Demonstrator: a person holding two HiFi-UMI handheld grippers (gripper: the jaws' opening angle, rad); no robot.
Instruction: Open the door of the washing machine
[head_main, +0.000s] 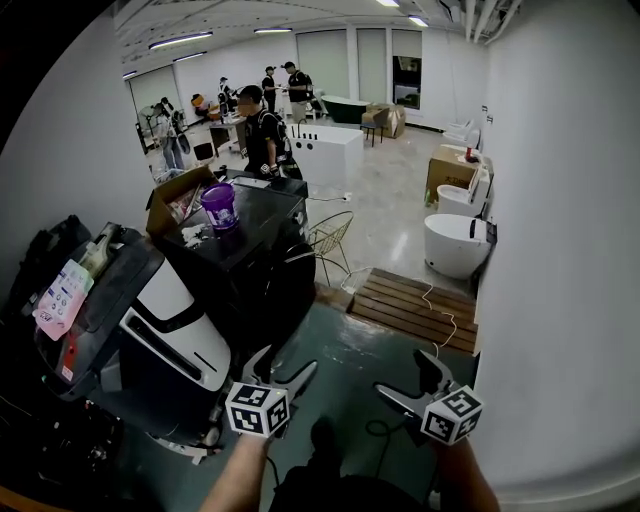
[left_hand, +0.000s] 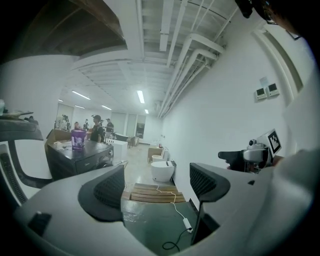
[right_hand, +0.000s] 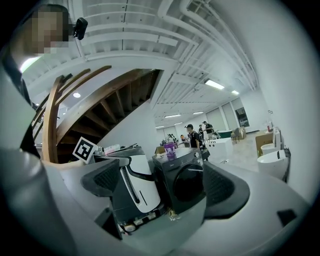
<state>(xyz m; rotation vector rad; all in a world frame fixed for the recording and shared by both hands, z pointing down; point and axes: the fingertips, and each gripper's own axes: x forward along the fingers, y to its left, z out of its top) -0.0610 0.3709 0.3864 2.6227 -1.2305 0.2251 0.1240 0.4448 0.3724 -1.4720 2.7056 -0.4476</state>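
The black washing machine (head_main: 250, 255) stands ahead on the left, its round door (head_main: 288, 290) shut. A purple cup (head_main: 219, 205) rests on its top. My left gripper (head_main: 285, 365) hovers low over the green floor, right of the machine's front, open and empty. My right gripper (head_main: 405, 378) hangs further right, also open and empty. The right gripper view faces the machine (right_hand: 182, 180) and its dark door (right_hand: 190, 184) between its open fingers (right_hand: 107, 182), some way off. In the left gripper view the machine (left_hand: 82, 157) sits at the left, outside the open gripper (left_hand: 157, 182).
A white-and-black appliance (head_main: 170, 330) stands close on the machine's left. A wooden pallet (head_main: 415, 308), a white toilet (head_main: 455, 243) and a wire chair (head_main: 330, 235) lie beyond. A cable (left_hand: 175, 205) trails across the floor. People (head_main: 262, 130) stand at the back.
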